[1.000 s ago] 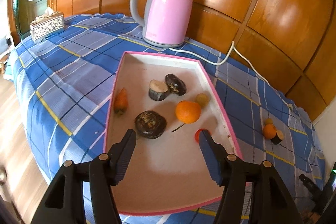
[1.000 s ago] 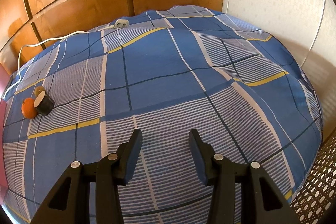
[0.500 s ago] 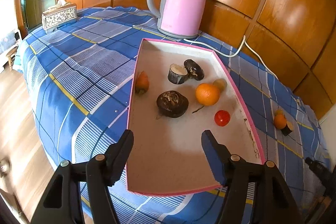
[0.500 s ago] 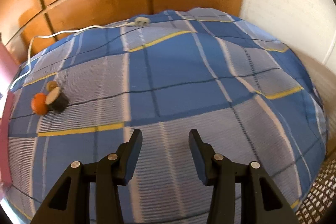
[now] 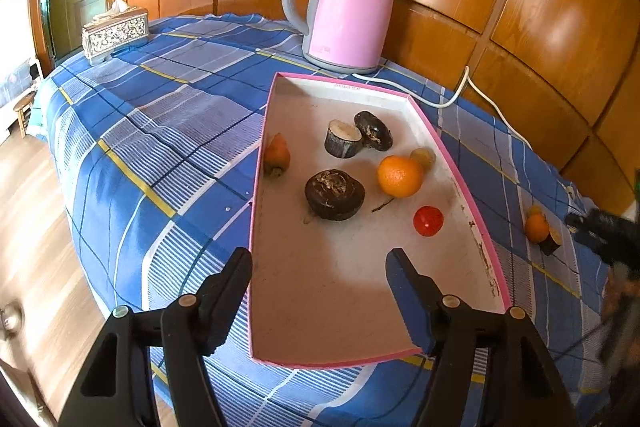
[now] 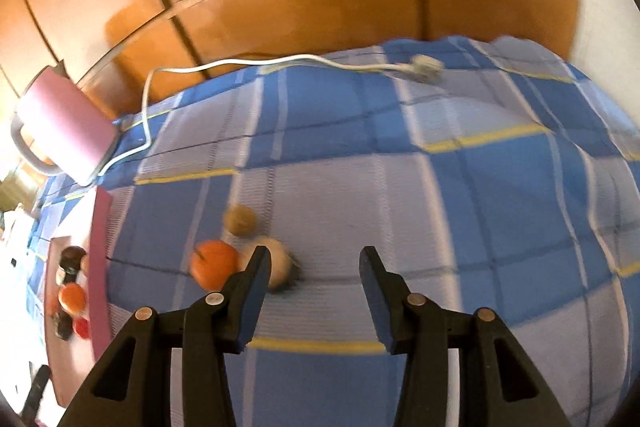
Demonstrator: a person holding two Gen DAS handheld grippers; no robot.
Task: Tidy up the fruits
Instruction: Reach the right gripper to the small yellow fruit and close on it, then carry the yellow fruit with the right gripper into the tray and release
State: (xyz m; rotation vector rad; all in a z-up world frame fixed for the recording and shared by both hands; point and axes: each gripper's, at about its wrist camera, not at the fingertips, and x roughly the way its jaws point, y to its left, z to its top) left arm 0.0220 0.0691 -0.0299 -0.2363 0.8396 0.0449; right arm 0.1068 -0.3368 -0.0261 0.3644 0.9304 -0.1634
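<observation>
A pink-rimmed tray [image 5: 340, 287] on the blue checked cloth holds an orange [image 5: 400, 175], a small red fruit [image 5: 428, 221], a dark brown round fruit [image 5: 334, 194], two dark cut pieces [image 5: 344, 139], a small yellowish fruit [image 5: 424, 157] and an orange-red fruit [image 5: 277, 155] against its left wall. My left gripper [image 5: 318, 259] hovers over the tray's near end, its jaws opening with nothing between them. Right of the tray, a small orange [image 6: 212, 263], a white-faced cut piece [image 6: 278, 267] and a brownish fruit [image 6: 240, 221] lie on the cloth. My right gripper [image 6: 313, 255] is open and empty, its left finger just in front of the cut piece.
A pink kettle [image 5: 344, 7] stands behind the tray, and its white cord [image 6: 240, 61] runs along the wooden wall to a plug [image 6: 424, 69]. A patterned tissue box [image 5: 114, 33] sits far left. The cloth drops off to a wooden floor on the left.
The right gripper swung left towards the loose fruits, which now lie by its left finger. The left gripper drew back from the tray's fruits and its jaws widened.
</observation>
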